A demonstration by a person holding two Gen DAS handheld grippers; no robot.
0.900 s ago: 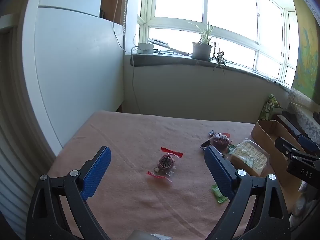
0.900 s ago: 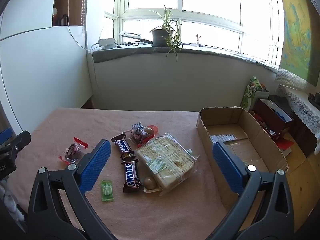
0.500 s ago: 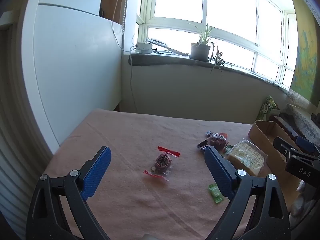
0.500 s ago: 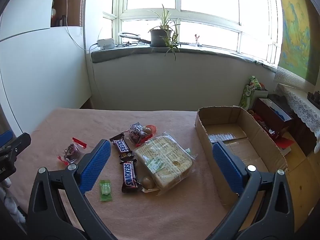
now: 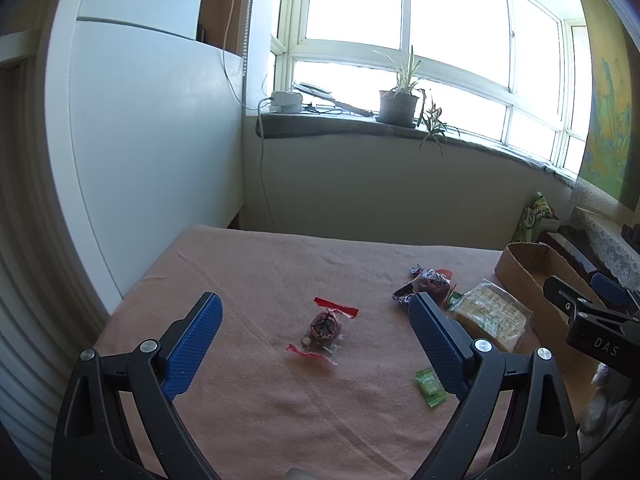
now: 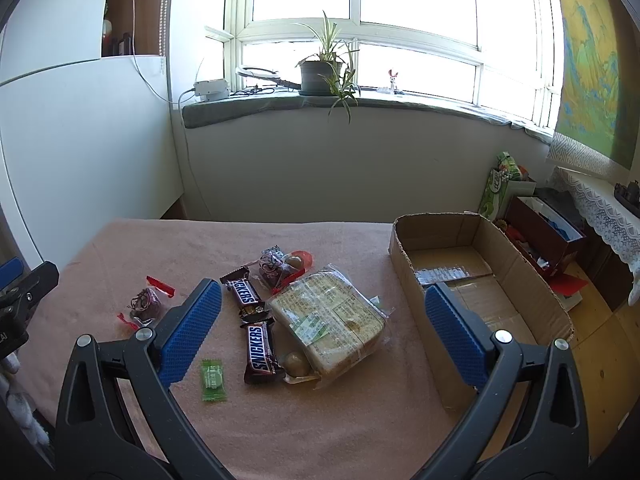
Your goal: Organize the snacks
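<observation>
Clearly, two bars (image 6: 260,349) read SNICKERS.

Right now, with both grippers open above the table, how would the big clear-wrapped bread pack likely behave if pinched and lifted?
The bread pack looks soft and blocky, so it would probably squash under the pads. Its loose clear wrap looks glossy, so it may slip or crinkle. It seems to overlap a small round snack, which may shift when the pack lifts.
</observation>
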